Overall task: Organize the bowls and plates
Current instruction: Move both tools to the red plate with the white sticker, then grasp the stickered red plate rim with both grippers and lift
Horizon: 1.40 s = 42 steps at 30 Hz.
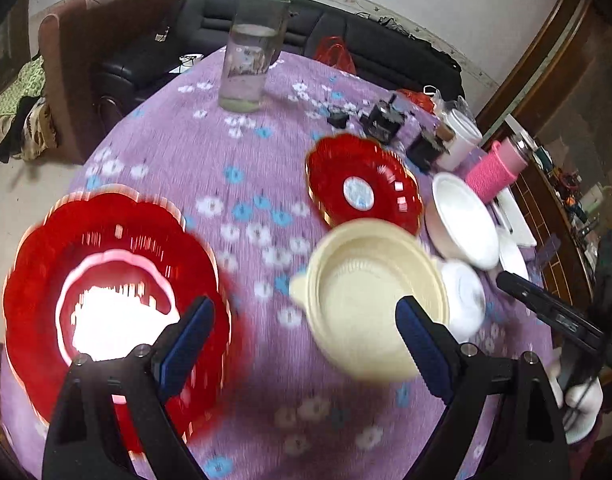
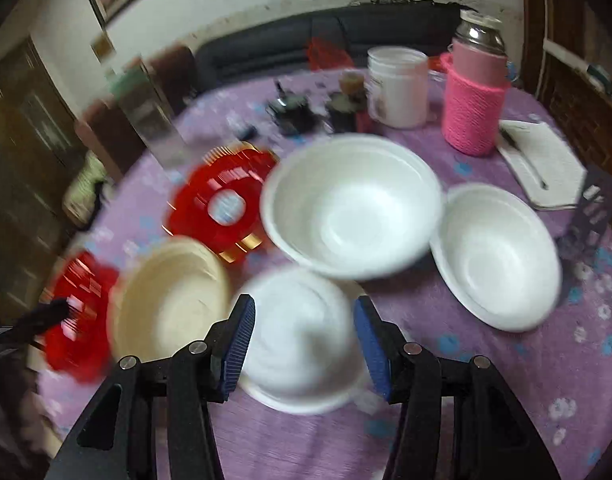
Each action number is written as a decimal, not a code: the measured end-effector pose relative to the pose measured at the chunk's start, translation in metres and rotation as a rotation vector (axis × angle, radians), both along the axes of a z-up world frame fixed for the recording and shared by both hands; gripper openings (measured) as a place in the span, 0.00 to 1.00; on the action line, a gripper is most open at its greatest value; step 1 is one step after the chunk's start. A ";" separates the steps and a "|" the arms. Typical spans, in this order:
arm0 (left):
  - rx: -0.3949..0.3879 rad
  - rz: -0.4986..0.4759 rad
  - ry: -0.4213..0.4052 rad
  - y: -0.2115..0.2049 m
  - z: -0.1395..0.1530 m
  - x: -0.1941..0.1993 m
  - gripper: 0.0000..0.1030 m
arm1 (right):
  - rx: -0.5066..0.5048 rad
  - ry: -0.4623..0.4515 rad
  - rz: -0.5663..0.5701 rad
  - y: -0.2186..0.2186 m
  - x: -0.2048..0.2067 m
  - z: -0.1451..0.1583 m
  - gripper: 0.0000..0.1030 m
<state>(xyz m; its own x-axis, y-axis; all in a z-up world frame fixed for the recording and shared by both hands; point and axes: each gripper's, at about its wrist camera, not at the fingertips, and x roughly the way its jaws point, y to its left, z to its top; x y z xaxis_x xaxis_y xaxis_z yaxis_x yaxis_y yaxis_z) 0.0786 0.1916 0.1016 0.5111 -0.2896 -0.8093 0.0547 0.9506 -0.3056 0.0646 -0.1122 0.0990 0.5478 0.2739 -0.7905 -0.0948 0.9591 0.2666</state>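
Observation:
On the purple flowered tablecloth (image 1: 242, 168) a cream bowl (image 1: 366, 304) lies just ahead of my left gripper (image 1: 306, 340), which is open and holds nothing. To its left a pink bowl (image 1: 114, 280) rests in a large red plate (image 1: 38, 288). A small red plate (image 1: 362, 188) lies farther back. My right gripper (image 2: 306, 344) hovers open over a small white bowl (image 2: 302, 340) that shows blurred between its fingers, with no grip visible. Behind it stand a large white bowl (image 2: 350, 208) and another white bowl (image 2: 498, 256). The cream bowl (image 2: 170, 300) is on their left.
A water jar with a green lid (image 1: 254, 48) stands at the table's far side. A pink knitted flask (image 2: 474, 100), a white tub (image 2: 398, 88), small dark items (image 2: 294, 112) and a notepad (image 2: 542, 164) crowd the back right. A gloved hand (image 1: 582, 400) holds the right gripper.

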 end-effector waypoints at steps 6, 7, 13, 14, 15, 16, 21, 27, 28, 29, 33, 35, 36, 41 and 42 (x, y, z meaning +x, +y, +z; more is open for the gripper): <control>0.006 0.002 0.019 -0.002 0.002 0.073 0.89 | 0.147 0.105 0.046 0.034 0.051 -0.013 0.53; 0.007 0.002 0.033 -0.003 -0.001 0.085 0.89 | 0.158 0.129 0.044 0.039 0.058 -0.017 0.53; -0.015 -0.006 0.141 -0.011 -0.031 0.146 0.88 | 0.185 0.228 -0.021 0.058 0.087 -0.043 0.50; -0.022 -0.009 0.155 -0.013 -0.036 0.153 0.88 | 0.187 0.241 -0.036 0.058 0.091 -0.047 0.50; -0.028 -0.006 0.163 -0.014 -0.040 0.159 0.88 | 0.188 0.252 -0.057 0.059 0.096 -0.051 0.50; -0.039 -0.005 0.166 -0.015 -0.043 0.163 0.88 | 0.185 0.256 -0.073 0.058 0.100 -0.054 0.47; -0.068 -0.024 0.217 -0.029 -0.064 0.186 0.88 | 0.177 0.238 -0.114 0.059 0.112 -0.054 0.46; -0.096 -0.018 0.244 -0.032 -0.079 0.195 0.87 | 0.182 0.234 -0.143 0.053 0.113 -0.052 0.46; -0.096 -0.021 0.237 -0.032 -0.077 0.196 0.87 | 0.158 0.228 -0.157 0.053 0.112 -0.051 0.46; -0.095 -0.020 0.231 -0.031 -0.077 0.197 0.87 | 0.140 0.215 -0.169 0.053 0.110 -0.049 0.46; -0.081 -0.029 0.230 -0.033 -0.079 0.203 0.86 | 0.116 0.218 -0.173 0.059 0.116 -0.051 0.46; -0.063 -0.026 0.233 -0.035 -0.078 0.204 0.86 | 0.099 0.220 -0.168 0.065 0.121 -0.052 0.46; -0.055 -0.028 0.236 -0.036 -0.078 0.205 0.86 | 0.082 0.219 -0.174 0.067 0.123 -0.052 0.46; -0.013 -0.010 0.229 -0.036 -0.078 0.202 0.69 | 0.053 0.226 -0.190 0.075 0.128 -0.063 0.39; 0.005 -0.014 0.222 -0.037 -0.077 0.199 0.66 | 0.048 0.228 -0.192 0.076 0.128 -0.065 0.35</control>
<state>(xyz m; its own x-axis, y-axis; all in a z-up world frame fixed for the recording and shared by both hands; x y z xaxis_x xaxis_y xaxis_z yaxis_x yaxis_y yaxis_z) 0.2780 0.1545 0.0247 0.3167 -0.2912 -0.9027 -0.0004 0.9517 -0.3072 0.1925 -0.0358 0.0336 0.4031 0.2224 -0.8877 0.1546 0.9395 0.3056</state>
